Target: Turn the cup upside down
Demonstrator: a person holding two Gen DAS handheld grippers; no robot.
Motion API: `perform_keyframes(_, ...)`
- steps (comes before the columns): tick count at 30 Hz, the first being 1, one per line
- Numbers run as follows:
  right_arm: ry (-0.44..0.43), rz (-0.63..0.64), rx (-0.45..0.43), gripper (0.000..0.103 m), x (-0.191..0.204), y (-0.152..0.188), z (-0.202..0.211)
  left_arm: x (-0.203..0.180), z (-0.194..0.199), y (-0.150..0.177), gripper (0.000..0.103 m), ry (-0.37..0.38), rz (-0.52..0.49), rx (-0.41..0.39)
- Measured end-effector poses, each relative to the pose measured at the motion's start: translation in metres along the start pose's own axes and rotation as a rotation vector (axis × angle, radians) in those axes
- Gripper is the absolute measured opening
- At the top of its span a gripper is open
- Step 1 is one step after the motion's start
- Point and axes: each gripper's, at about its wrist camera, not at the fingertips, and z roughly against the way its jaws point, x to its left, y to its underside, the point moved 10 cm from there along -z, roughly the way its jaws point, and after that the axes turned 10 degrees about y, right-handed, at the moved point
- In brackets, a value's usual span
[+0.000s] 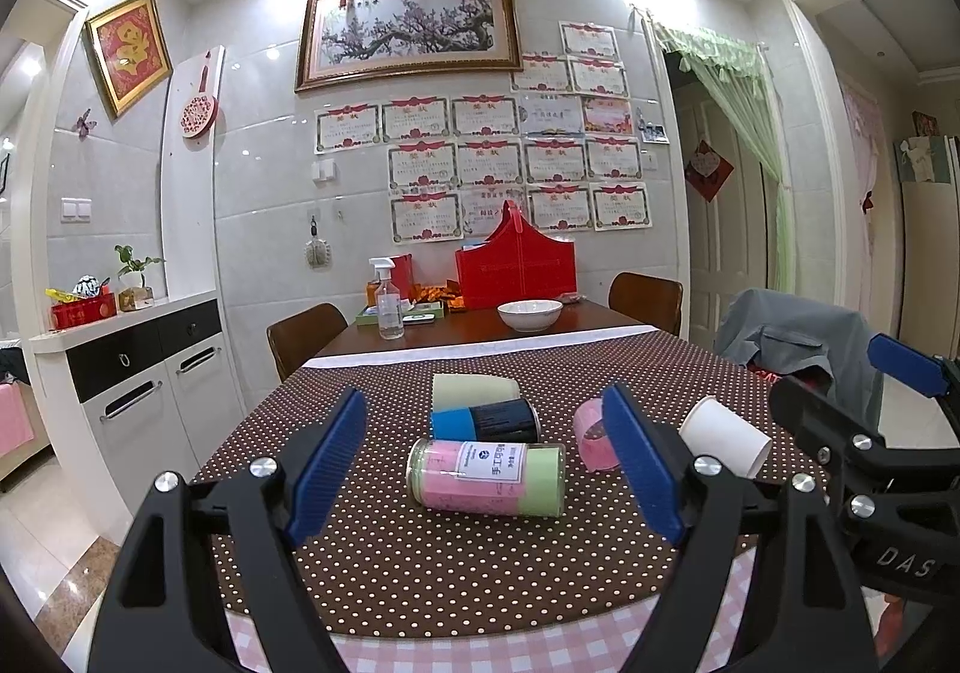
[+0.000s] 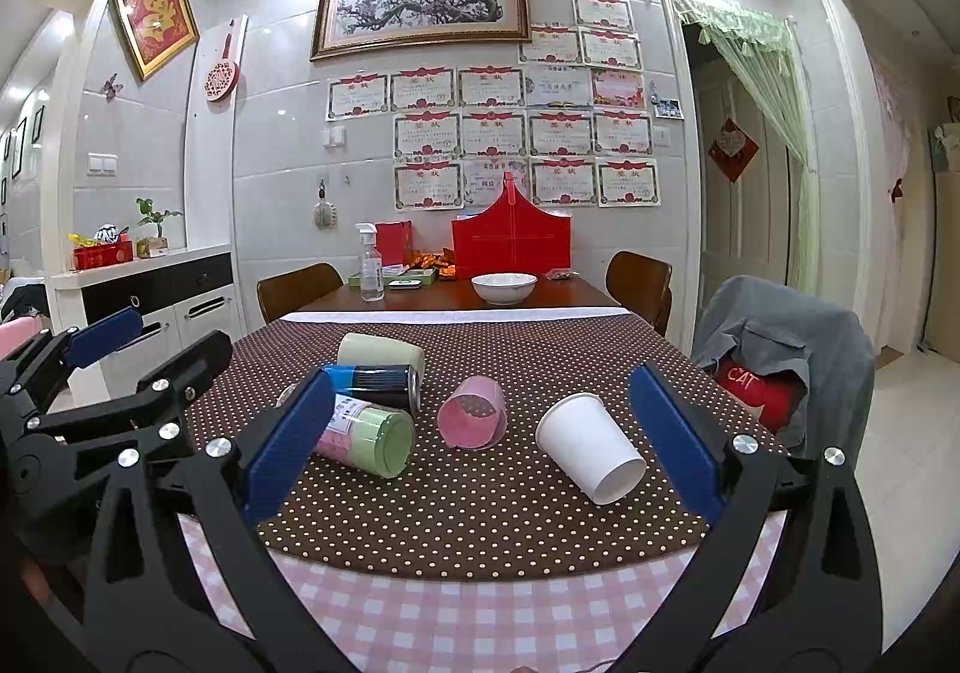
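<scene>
Both grippers, left gripper and right gripper, spread wide, empty; white paper cup on side, right gripper's 1 o'clock.

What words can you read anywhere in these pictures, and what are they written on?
"CAT": white letters on the red fabric under the grey jacket on the chair.
"DAS": pale letters on the black body of the right tool, cut off at the edge.
Pink and green jar lying on the dotted cloth: white label with Chinese print, too small to read.
Framed certificates on the wall: red headings and text too blurred to read.
</scene>
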Motion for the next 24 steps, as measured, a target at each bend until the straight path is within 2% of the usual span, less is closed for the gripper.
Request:
perform_keyframes(15,0.000,0.000,0.005,0.097,-0.002,0.002,-0.001,-0.002,-0.003,0.001,0.079,-0.001,-0.003,0.013)
perform_keyframes(24,-0.004,0.005,0.041,0.097,-0.003,0.027,-0.013,-0.002,-0.013,0.011,0.079,0.006,0.002,0.056)
